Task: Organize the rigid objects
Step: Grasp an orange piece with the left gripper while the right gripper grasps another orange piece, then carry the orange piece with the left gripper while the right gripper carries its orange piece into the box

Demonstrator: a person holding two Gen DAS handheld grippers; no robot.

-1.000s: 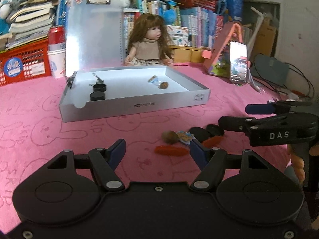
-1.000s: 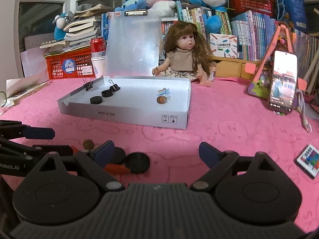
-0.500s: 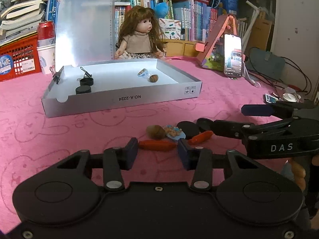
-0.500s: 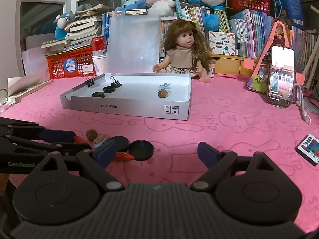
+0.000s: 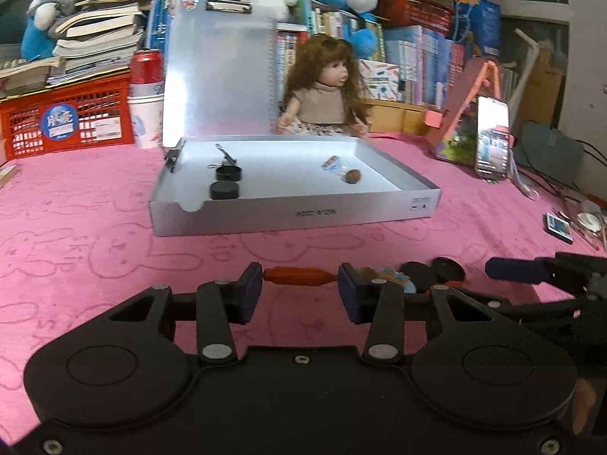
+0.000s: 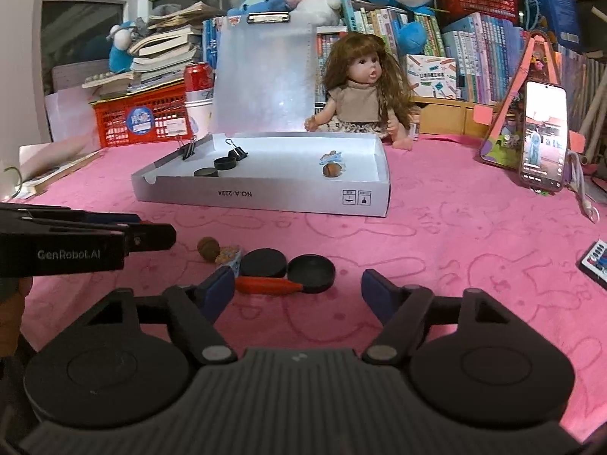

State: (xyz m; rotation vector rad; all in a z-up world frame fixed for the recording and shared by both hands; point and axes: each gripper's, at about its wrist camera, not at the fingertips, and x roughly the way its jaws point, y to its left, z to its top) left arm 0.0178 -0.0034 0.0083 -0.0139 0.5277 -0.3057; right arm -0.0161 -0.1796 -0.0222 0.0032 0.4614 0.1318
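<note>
Left jaws clamped on smooth tapered orange carrot (image 5: 299,276), right jaws closing, apart, round black lid (image 6: 311,272) between

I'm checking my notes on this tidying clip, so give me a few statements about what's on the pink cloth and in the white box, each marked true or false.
1. The left hand-held gripper is shut on the red stick. True.
2. The white box holds no objects. False: it holds two black caps, binder clips and a nut.
3. The right hand-held gripper is clamped on a black cap. False: its jaws have just been closing but stand apart, gripping nothing.
4. A doll sits behind the box. True.
5. A phone stands propped at the right. True.
</note>
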